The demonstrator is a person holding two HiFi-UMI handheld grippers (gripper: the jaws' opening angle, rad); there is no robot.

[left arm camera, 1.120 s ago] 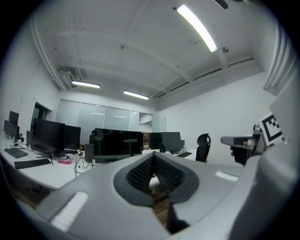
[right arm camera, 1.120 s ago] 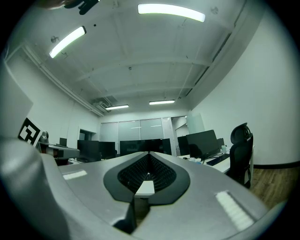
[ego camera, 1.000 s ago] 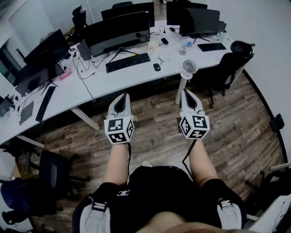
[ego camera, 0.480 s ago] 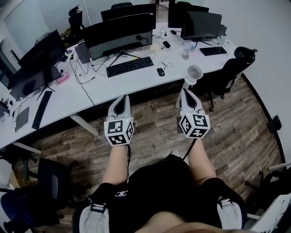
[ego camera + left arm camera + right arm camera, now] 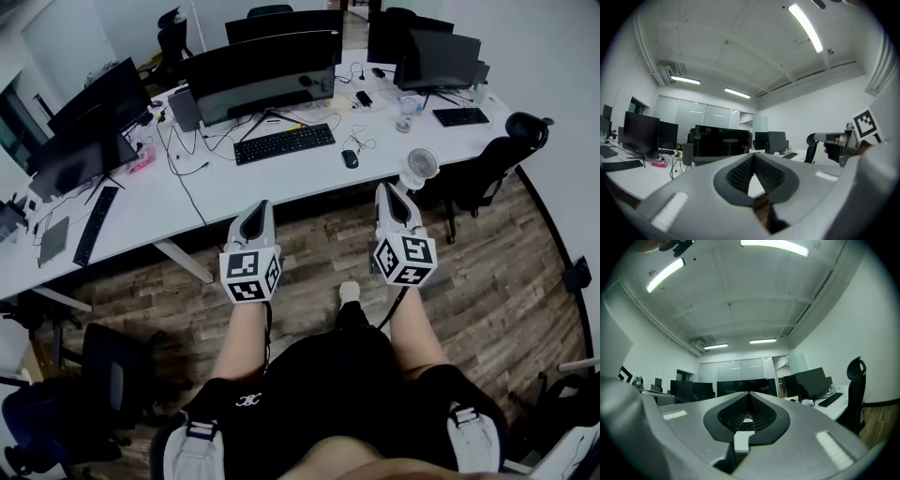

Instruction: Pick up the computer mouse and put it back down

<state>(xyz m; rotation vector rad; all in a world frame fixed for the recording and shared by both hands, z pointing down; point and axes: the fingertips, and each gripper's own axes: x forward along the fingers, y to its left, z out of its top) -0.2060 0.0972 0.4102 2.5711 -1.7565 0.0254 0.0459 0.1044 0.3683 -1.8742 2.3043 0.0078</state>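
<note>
Mouse (image 5: pixel 350 158) on desk (image 5: pixel 234 183), beyond right gripper (image 5: pixel 387 188) (jaws together).

Desk (image 5: pixel 141 202): plain white. On the desk, the computer mouse (image 5: pixel 350 158), keyboard (image 5: pixel 284 143) and monitors (image 5: pixel 267 70) are black, and one small item (image 5: pixel 141 161) is pink. The fan (image 5: pixel 422 161) at the desk's front edge is white. The floor (image 5: pixel 506 272) below the desk is brown wood-grain planks. Your left gripper (image 5: pixel 255 204) and right gripper (image 5: pixel 390 190) are light grey, with black ribbed pads (image 5: pixel 738 173) and black-and-white square-marker cubes (image 5: pixel 250 275).
</note>
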